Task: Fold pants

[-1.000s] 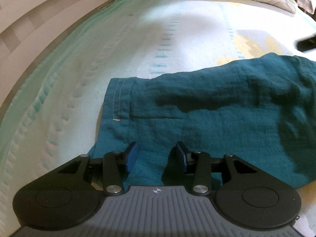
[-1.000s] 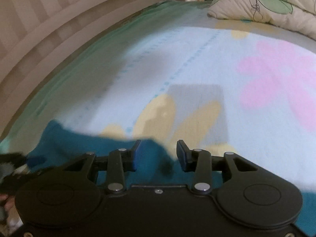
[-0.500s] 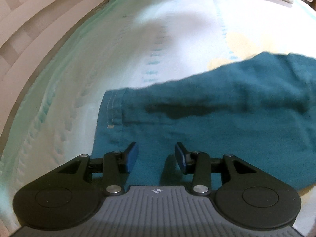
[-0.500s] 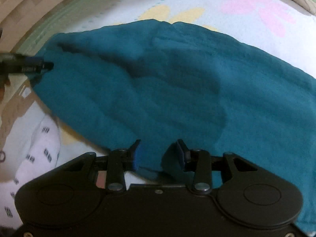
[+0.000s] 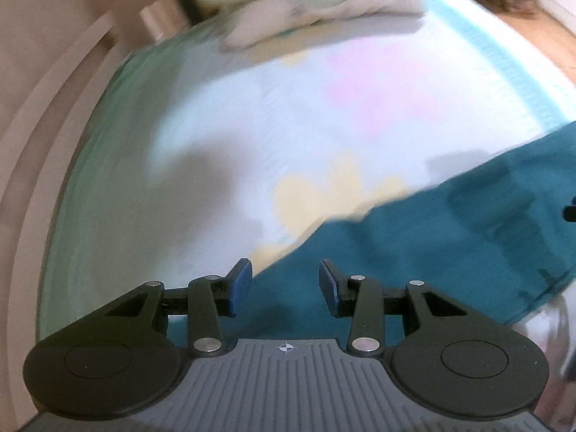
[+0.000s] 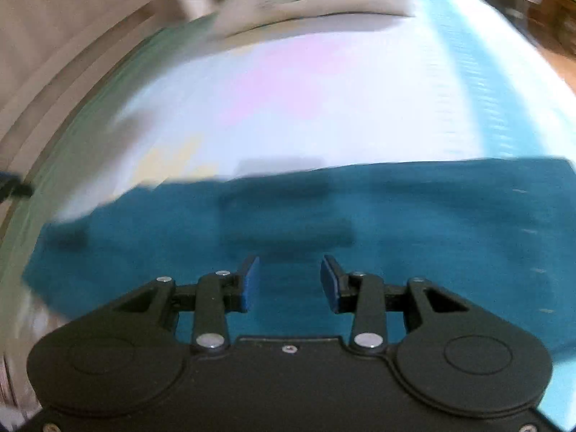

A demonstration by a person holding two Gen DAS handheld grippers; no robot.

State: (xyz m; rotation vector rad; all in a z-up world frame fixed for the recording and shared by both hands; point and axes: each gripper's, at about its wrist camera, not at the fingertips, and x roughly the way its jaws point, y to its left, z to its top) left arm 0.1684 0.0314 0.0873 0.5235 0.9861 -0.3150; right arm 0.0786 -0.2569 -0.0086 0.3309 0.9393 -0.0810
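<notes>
The teal pants [image 6: 324, 223] lie flat on the bed [image 6: 324, 108], their long axis crosswise just ahead of and under the right tool [image 6: 289, 284]. From the left tool [image 5: 284, 284] they stretch rightward. Both tools stand apart, empty.

Both wrist cameras look steeply down past their tongs, from close above the bed [image 5: 252, 115]; both views share the teal pants [image 6: 396, 216] and pillows [image 5: 306, 7].

Matt teal woven cloth pants [image 6: 360, 216], soft quilted pastel bedspread [image 5: 306, 115] beneath them, matt black plastic gripper [image 6: 288, 282] above, blue rubbery pads [image 6: 250, 284]
</notes>
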